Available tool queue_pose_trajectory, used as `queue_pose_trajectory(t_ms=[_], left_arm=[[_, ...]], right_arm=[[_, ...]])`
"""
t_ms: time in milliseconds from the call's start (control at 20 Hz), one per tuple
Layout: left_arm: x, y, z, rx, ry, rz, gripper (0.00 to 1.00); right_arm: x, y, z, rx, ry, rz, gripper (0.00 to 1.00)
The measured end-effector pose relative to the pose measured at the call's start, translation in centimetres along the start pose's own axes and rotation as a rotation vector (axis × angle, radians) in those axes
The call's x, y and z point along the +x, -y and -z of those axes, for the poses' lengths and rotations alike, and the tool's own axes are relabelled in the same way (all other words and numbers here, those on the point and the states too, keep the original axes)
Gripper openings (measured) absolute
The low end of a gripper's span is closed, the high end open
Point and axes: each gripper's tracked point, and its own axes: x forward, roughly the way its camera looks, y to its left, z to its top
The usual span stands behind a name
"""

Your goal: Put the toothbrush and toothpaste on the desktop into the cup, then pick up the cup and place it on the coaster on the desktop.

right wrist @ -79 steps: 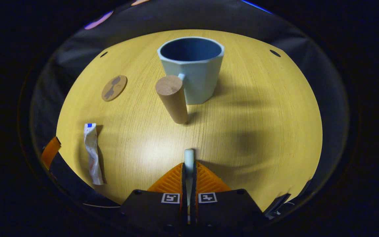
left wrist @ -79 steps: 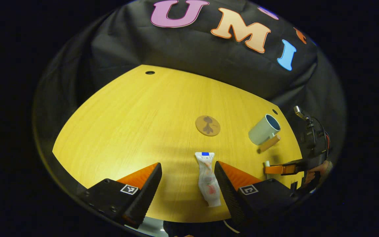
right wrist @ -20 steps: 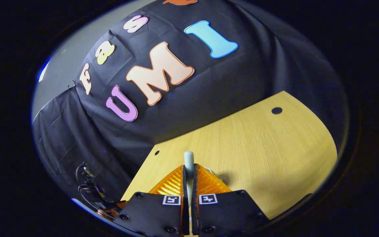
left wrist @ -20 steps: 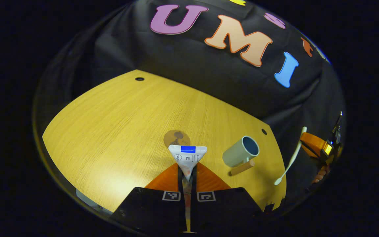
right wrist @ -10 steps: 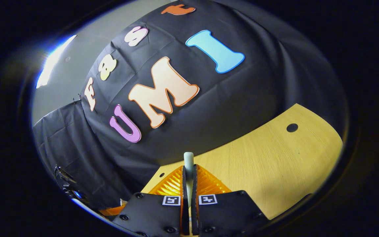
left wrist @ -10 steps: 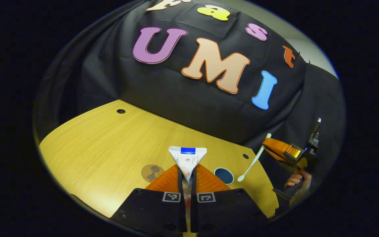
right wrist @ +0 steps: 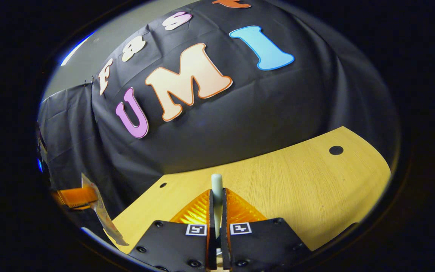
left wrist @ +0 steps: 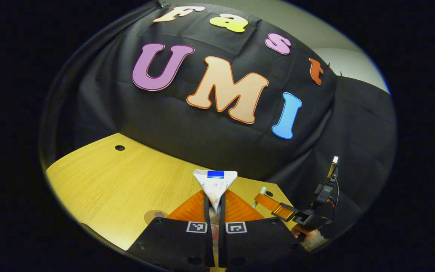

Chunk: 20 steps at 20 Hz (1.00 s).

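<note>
Midway — left gripper (left wrist: 213, 202) fingers pinch the toothpaste (left wrist: 215, 181), right gripper (right wrist: 216, 200) fingers pinch the toothbrush (right wrist: 216, 185), both above the table (right wrist: 296, 181) — neither yet in the cup.

Left gripper (left wrist: 213, 206) is up off the desk, fingers pinched together on the toothpaste tube (left wrist: 215, 185), which sticks out past the tips. Right gripper (right wrist: 216, 200) is raised too, fingers clamped on the toothbrush handle (right wrist: 216, 184). In the left gripper view it sits low at right, a hand (left wrist: 310, 236) gripping it.
</note>
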Motion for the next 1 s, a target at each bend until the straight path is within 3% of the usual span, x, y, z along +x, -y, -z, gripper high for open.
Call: queue_pose_trajectory(t_ms=[200,400,500,650,850,1000], left_arm=[[0.3,0.8,-0.7,0.034,0.014,0.023,0.03],[0.9,1.5,-0.3,0.002,0.003,0.044,0.03],[1.5,1.8,0.0,-0.013,-0.008,0.056,0.03],[2.7,2.8,0.2,-0.036,-0.013,0.078,0.03],[4.6,5.2,1.2,-0.026,-0.022,0.134,0.03],[6.4,6.6,2.1,-0.002,-0.009,0.186,0.04]], right_arm=[[-0.4,-0.3,2.4,-0.029,-0.046,-0.012,0.12],[-2.0,-0.7,3.0,0.112,-0.082,-0.038,0.25],[-3.6,0.2,1.0,0.212,-0.024,-0.003,1.00],[-5.5,4.0,-0.1,0.275,0.023,0.095,0.97],[-8.3,8.6,-0.5,0.292,0.030,0.200,0.97],[-10.8,10.9,-2.4,0.272,0.096,0.261,0.97]])
